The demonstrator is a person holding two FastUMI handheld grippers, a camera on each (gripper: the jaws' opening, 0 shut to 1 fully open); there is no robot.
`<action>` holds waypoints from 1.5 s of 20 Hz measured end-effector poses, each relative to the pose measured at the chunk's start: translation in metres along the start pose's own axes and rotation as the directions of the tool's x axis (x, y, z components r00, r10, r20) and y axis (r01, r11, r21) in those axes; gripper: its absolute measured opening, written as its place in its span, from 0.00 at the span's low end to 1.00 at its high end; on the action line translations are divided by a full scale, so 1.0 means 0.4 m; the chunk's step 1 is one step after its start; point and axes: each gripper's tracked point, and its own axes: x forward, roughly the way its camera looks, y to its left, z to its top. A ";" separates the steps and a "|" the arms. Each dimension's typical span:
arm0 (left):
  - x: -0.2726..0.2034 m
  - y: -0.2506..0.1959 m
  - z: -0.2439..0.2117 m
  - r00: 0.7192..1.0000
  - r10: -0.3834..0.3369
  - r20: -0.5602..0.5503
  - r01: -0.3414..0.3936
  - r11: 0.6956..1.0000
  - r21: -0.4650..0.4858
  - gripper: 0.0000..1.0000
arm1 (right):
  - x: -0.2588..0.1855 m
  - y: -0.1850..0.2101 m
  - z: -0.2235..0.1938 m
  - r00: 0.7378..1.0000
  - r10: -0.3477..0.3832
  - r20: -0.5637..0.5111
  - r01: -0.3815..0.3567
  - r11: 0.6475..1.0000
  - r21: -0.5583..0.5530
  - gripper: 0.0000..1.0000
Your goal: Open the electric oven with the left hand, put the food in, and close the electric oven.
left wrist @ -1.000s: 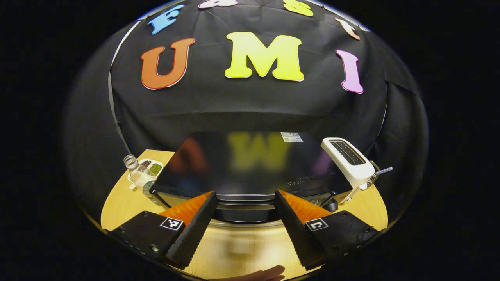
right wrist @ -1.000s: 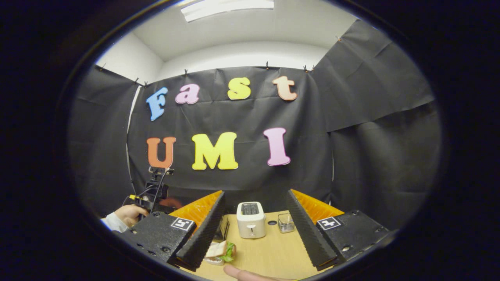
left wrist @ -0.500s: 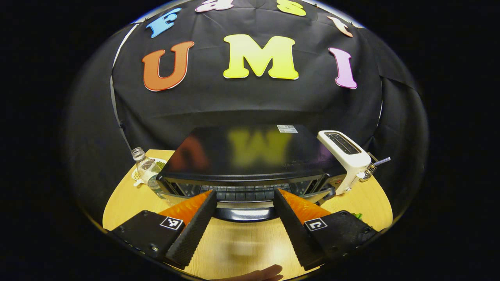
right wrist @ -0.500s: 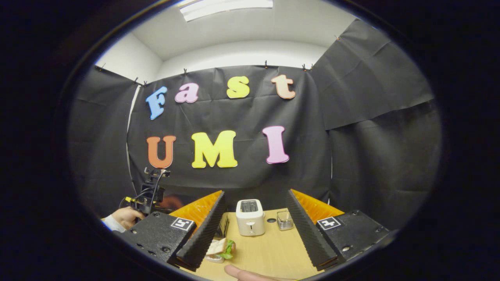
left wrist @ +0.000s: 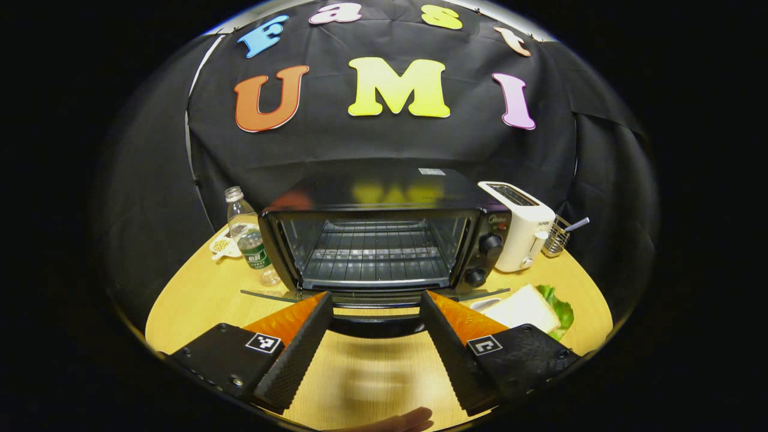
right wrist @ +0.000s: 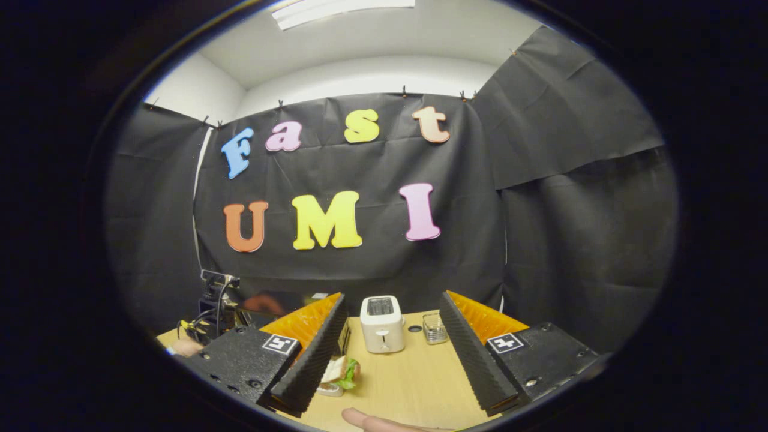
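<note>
Standing open: electric oven point(left wrist: 384, 240), door point(left wrist: 372, 296) dropped flat, wire rack point(left wrist: 375, 255) bare. Left gripper point(left wrist: 373, 342) spread wide around the door handle point(left wrist: 373, 324), fingers not pressing on it. Right gripper point(right wrist: 390, 354) likewise spread wide, holding nothing, raised above the table point(right wrist: 414, 384). Sandwich point(left wrist: 528, 306), bread with lettuce, lying on the wooden table just right of the lowered door, in front of the white toaster point(left wrist: 519, 225). Water bottle point(left wrist: 246, 234) left of the oven. Risks, judged: soft layers may slide apart under an uneven pinch; a low carry could catch the door edge.
</note>
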 end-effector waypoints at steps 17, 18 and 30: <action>0.045 -0.007 -0.247 0.999 0.035 -0.023 -0.035 0.999 -0.006 0.96 | -0.015 0.010 -0.079 0.998 -0.003 -0.060 0.001 0.999 -0.040 0.99; 0.062 0.004 -0.243 0.999 0.042 -0.011 -0.042 0.999 -0.001 0.97 | -0.010 0.008 -0.085 0.998 -0.003 -0.068 0.001 0.999 -0.038 0.99; -0.152 0.012 0.000 0.974 0.011 0.227 -0.007 1.000 -0.022 0.95 | 0.155 0.047 -0.279 0.935 0.091 -0.343 -0.102 0.995 -0.014 1.00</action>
